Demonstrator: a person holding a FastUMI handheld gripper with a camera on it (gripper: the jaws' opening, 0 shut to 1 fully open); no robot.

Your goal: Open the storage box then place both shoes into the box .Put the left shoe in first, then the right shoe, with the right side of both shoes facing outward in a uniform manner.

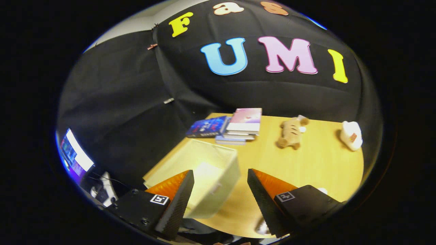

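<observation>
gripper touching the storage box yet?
Apart. The gripper view shows the gripper open above the table, the storage box lying below and between its fingers, neither finger meeting it.

We've got the gripper (220,177) up in the air with its fingers (177,200) spread wide apart, nothing pinched between them. The left finger's tip leans toward one o'clock, the right finger's toward eleven o'clock, so the two slant inward at the tips. Each finger carries a small square marker on the block behind it, and we see both fingers tilted slightly clockwise.
</observation>
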